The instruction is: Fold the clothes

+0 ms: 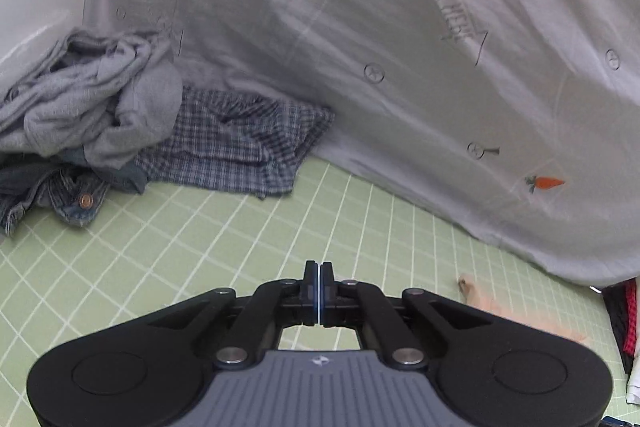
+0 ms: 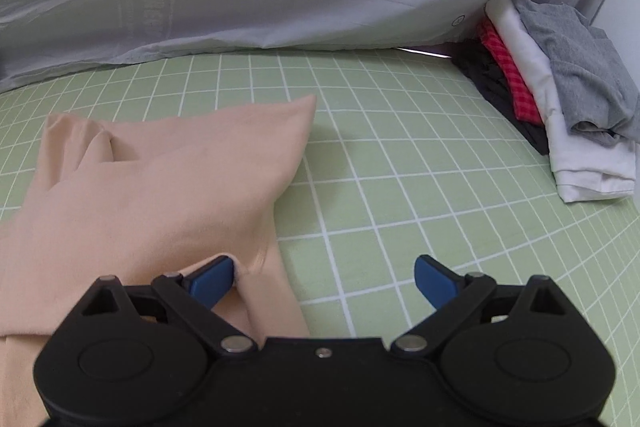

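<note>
Peach garment (image 2: 160,183) lay flat on green grid desk (image 2: 400,167), ahead-left of right claw (image 2: 324,277); claw spread wide, left pad at hem, gripping nothing. Left claw (image 1: 319,273) closed, empty, farther off. Right nearer.

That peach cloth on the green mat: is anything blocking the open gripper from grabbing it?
Nothing visible. The right gripper hangs open right at the peach cloth, its left pad already against the cloth's edge. The folded stack sits far off to the side.
</note>
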{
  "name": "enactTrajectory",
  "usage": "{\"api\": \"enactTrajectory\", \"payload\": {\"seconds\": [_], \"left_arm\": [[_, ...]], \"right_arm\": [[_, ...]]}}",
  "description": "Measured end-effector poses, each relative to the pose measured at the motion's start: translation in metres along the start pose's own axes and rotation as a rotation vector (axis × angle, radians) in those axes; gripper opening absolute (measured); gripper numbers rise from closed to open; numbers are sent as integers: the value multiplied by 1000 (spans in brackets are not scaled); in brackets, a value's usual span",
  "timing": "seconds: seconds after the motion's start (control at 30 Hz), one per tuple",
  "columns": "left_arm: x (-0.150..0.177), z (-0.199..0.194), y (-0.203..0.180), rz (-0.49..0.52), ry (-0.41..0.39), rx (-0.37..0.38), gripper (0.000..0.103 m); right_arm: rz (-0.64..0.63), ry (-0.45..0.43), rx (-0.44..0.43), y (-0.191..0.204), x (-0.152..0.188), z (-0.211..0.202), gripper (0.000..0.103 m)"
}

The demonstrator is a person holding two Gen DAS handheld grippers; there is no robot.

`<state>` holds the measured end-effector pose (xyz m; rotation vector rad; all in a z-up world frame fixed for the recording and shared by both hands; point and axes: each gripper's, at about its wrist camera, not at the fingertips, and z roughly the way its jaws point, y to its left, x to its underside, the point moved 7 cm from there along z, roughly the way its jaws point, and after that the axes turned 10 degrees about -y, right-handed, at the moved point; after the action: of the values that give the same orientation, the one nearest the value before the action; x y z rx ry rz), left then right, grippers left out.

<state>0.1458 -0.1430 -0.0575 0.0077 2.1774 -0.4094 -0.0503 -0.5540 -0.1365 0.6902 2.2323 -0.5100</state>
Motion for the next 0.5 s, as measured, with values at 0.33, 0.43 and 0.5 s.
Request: {"api": "enactTrajectory", "payload": {"seconds": [0.33,0.43,0.5], "left_arm": [[84,28,-5,46,238,-71,55],[93,30,-9,72,257,-75,60],[99,31,-13,92,263,-82,68]], "right_arm": [[-8,61,-8,6,22,-2,98],[-13,56,9,3,20,1,98],[-6,50,14,1,17,4,98]]}}
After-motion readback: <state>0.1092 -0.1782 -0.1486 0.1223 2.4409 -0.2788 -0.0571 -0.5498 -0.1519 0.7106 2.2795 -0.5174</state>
